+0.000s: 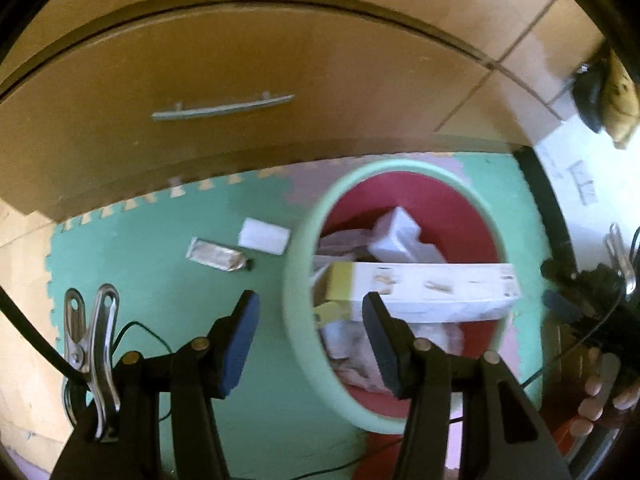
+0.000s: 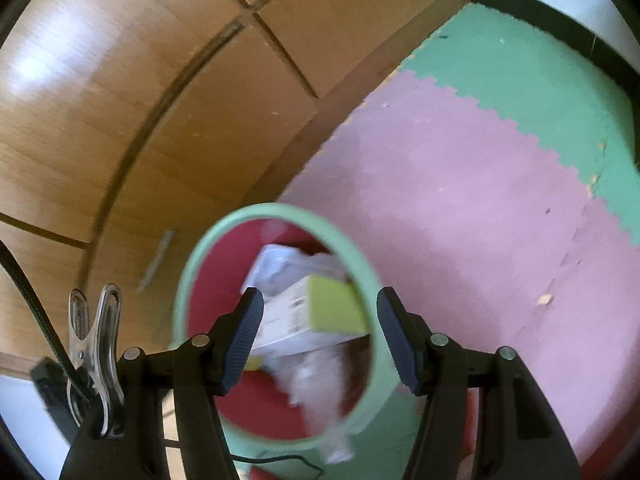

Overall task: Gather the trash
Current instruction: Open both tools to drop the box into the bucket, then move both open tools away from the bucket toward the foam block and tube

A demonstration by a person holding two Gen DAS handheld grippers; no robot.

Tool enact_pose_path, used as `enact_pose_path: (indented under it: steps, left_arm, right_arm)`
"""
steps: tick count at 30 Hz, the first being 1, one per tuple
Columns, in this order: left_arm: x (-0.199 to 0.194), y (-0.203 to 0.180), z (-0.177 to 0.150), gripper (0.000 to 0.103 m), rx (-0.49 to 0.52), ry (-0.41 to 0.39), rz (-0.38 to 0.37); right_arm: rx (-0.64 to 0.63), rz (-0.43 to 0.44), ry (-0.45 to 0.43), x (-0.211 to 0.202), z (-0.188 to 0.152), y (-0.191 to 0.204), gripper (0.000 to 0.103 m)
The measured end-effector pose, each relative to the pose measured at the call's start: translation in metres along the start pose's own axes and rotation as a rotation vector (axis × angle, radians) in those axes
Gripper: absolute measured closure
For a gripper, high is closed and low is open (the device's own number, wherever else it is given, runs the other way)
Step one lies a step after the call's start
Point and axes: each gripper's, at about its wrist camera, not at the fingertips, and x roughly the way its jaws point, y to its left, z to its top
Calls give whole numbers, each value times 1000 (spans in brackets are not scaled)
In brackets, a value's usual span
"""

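Observation:
A bin with a pale green rim (image 1: 298, 272) and a red inside stands on the foam mat. A long white box with a yellow end (image 1: 440, 284) lies across its top, over crumpled white wrappers (image 1: 396, 236). Left of the bin on the mat lie a squeezed tube (image 1: 218, 257) and a flat white pad (image 1: 265, 236). My left gripper (image 1: 310, 332) hangs open above the bin's left rim with nothing between its fingers. My right gripper (image 2: 320, 324) is open above the bin rim (image 2: 188, 280), over the box (image 2: 332, 308) and a blurred white wrapper (image 2: 320, 400). It holds nothing.
A wooden cabinet with a drawer handle (image 1: 222, 108) stands behind the bin. The floor is green and pink foam mat (image 2: 460, 184), with a black skirting board (image 2: 560, 20) along a white wall. A dark object (image 1: 592, 96) lies at the far right. A hand's fingers (image 1: 596, 396) hold the right gripper.

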Motion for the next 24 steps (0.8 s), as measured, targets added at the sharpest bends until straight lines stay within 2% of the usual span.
enact_pose_path:
  steps: [2, 6, 8, 10, 12, 14, 15, 16, 17, 20, 24]
  left_arm:
    - [5, 6, -1, 48, -20, 12, 13]
    - [20, 13, -4, 48, -42, 46, 34]
    - [27, 14, -6, 48, -52, 67, 25]
    - [35, 14, -8, 48, -60, 94, 11]
    - [44, 14, -10, 48, -68, 130, -4]
    - [54, 13, -13, 54, -77, 169, -35]
    - [59, 11, -15, 63, -85, 196, -63]
    - [64, 9, -17, 66, -90, 217, -85]
    - [68, 5, -19, 64, -90, 236, -100]
    - [70, -11, -22, 64, -10, 216, -38]
    - [76, -29, -27, 63, 30, 236, -98]
  right_arm:
    - [-20, -64, 6, 11, 4, -6, 42]
    - [-54, -88, 63, 35, 9, -13, 45]
    - [-75, -96, 81, 46, 11, -11, 53]
    - [-83, -101, 91, 55, 12, -10, 65]
    - [-72, -98, 116, 66, 13, -14, 68]
    - [-48, -74, 144, 75, 12, -20, 77]
    - [-34, -66, 148, 77, 11, -21, 77]
    - [-26, -58, 144, 78, 10, -23, 77]
    - [-28, -50, 147, 77, 10, -24, 78]
    - [-47, -66, 142, 76, 9, -22, 79]
    - [-52, -110, 109, 67, 12, -25, 79]
